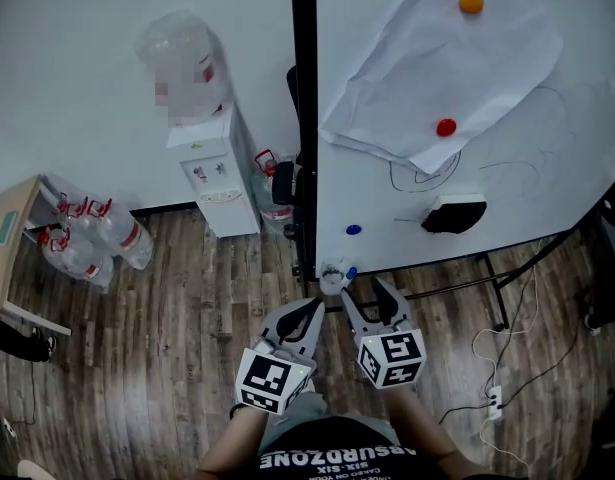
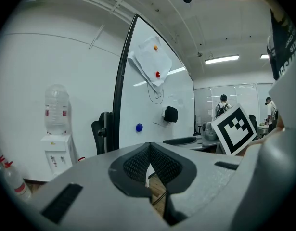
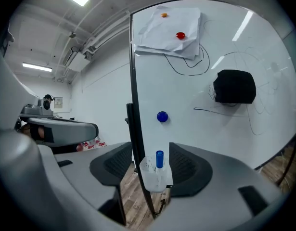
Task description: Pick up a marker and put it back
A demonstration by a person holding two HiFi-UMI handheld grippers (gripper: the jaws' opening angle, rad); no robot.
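A marker with a blue cap (image 3: 160, 159) stands upright in a small clear cup (image 3: 156, 178) fixed at the whiteboard's (image 1: 407, 188) lower left corner. In the head view the marker (image 1: 351, 273) and cup (image 1: 332, 279) sit just beyond my right gripper (image 1: 365, 294). In the right gripper view the marker shows in the gap of my right gripper (image 3: 150, 168), which is open; the pads do not touch marker or cup. My left gripper (image 1: 305, 315) hangs beside it over the floor, jaws together and empty; the left gripper (image 2: 150, 165) faces the board's edge.
On the board are a black eraser (image 1: 454, 213), a blue magnet (image 1: 353, 230), and paper sheets (image 1: 437, 68) under red (image 1: 446, 127) and orange (image 1: 471, 1) magnets. A water dispenser (image 1: 212, 173), spare bottles (image 1: 97, 240) and a black chair (image 1: 284, 181) stand left of the board.
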